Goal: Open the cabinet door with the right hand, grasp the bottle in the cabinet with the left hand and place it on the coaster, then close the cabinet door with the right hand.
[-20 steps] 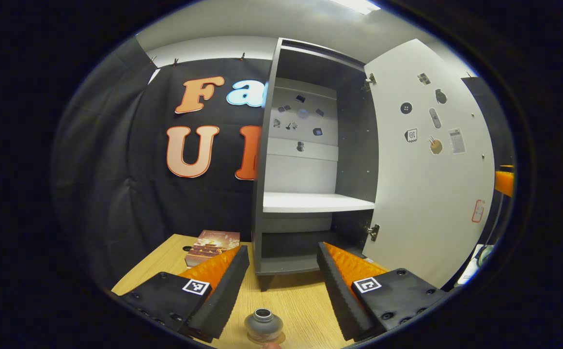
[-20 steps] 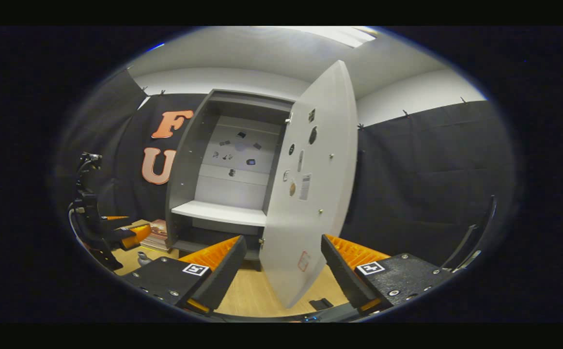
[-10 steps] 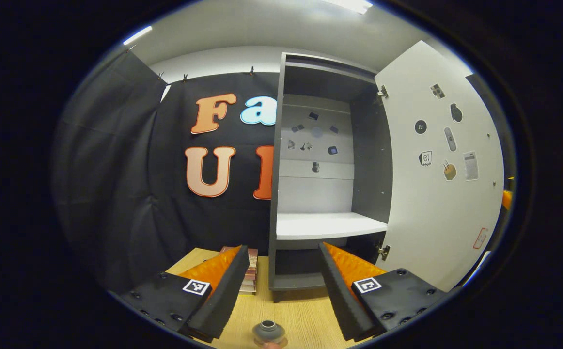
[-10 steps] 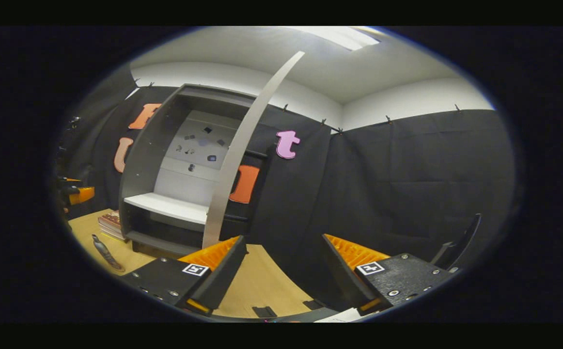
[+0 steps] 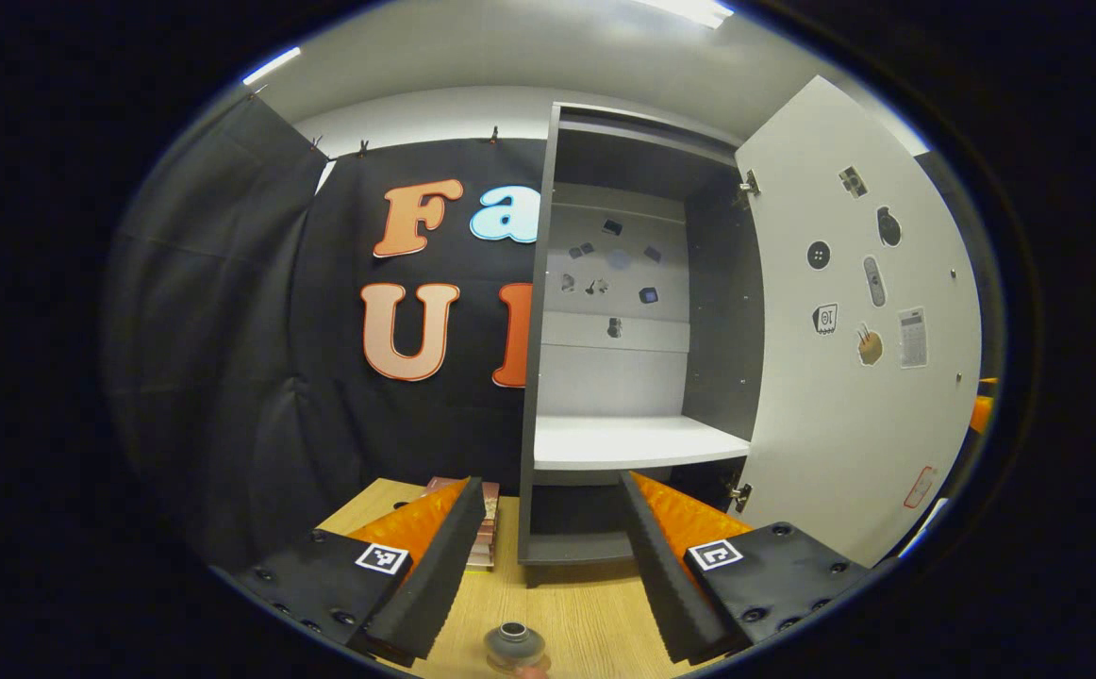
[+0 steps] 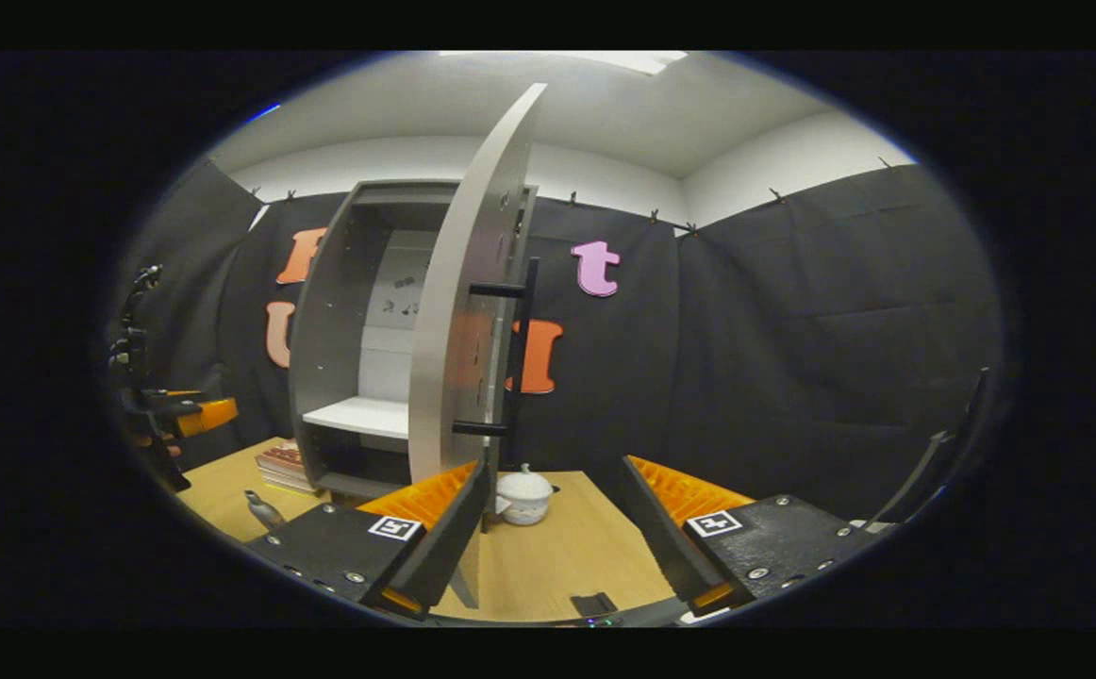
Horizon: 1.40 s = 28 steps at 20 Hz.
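- My left hand-held gripper is wide open and holds nothing; my right hand-held gripper is open too, empty, near the cabinet door.
- The cabinet stands open, its white shelf bare.
- The grey bottle stands upright on the tabletop, neck up, below my left fingers.

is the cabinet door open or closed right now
Open. In the left gripper view the cabinet door swings out to the right, and the white shelf inside shows bare. Both grippers are open and apart from the door.
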Each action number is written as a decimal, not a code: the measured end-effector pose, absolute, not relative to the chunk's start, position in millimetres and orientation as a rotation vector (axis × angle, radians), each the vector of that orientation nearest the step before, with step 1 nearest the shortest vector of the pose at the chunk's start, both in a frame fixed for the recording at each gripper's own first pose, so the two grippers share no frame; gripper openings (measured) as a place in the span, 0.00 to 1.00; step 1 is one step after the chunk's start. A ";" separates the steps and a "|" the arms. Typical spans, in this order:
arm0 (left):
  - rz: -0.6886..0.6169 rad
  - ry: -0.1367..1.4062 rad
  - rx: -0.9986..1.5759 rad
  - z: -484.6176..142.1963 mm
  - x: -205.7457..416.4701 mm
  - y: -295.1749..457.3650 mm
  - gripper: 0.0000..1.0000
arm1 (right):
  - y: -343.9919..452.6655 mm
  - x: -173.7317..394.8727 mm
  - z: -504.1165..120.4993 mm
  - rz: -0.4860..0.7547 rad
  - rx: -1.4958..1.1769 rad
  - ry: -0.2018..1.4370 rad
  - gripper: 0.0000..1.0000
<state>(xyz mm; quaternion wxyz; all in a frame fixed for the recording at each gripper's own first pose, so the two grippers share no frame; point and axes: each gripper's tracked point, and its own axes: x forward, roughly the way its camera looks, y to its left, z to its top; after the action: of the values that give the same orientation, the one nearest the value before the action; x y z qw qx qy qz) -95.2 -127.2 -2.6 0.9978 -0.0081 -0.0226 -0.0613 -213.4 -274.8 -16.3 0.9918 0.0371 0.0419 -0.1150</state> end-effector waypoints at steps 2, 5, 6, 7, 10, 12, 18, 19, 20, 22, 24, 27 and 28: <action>-0.104 -0.044 -0.011 -2.0 -98.9 -119.3 0.92 | -252.1 -205.2 -13.1 -0.169 0.110 0.072 0.82; -0.083 -0.036 -0.012 -4.2 -103.5 -109.8 0.92 | -215.6 -189.0 -7.5 -0.055 0.168 0.069 0.92; -0.075 -0.033 -0.014 -4.4 -105.1 -105.7 0.92 | -204.3 -183.2 -5.8 -0.017 0.189 0.066 0.92; -0.071 -0.034 -0.018 -4.2 -106.1 -102.4 0.92 | -193.4 -176.6 -3.1 0.016 0.209 0.065 0.87; -0.072 -0.039 -0.030 -1.6 -99.2 -92.7 0.92 | -160.0 -155.6 9.0 0.094 0.233 0.054 0.87; -0.074 -0.041 -0.034 -2.0 -88.6 -82.7 0.92 | -132.9 -141.6 18.7 0.142 0.240 0.038 0.87; -0.095 -0.045 -0.044 -0.8 -45.1 -36.1 0.92 | -48.8 -73.4 27.8 0.208 0.297 0.037 0.73; -0.103 -0.049 -0.039 0.7 -37.7 -27.5 0.92 | -34.8 -63.1 28.1 0.207 0.289 0.038 0.71; -0.112 -0.053 -0.035 3.7 -30.5 -20.2 0.92 | -20.8 -54.1 27.7 0.201 0.277 0.036 0.67; -0.139 -0.055 -0.034 3.5 -16.0 -8.2 0.92 | -1.7 -42.5 29.4 0.179 0.248 0.027 0.58; -0.163 -0.048 -0.033 1.4 -5.7 0.4 0.92 | 14.0 -21.5 29.5 0.144 0.235 0.039 0.45; -0.208 -0.035 -0.053 -0.1 2.8 6.4 0.92 | 22.7 6.3 23.5 0.095 0.245 0.047 0.36; -0.215 -0.030 -0.059 -1.0 4.1 8.4 0.92 | 25.6 13.6 21.9 0.086 0.248 0.049 0.36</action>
<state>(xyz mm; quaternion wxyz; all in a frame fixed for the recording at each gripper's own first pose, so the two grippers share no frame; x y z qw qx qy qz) 4.1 8.4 -1.0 0.9937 -0.0297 -0.0152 -0.1073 13.6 25.6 21.9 0.9911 0.1236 0.0246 0.0428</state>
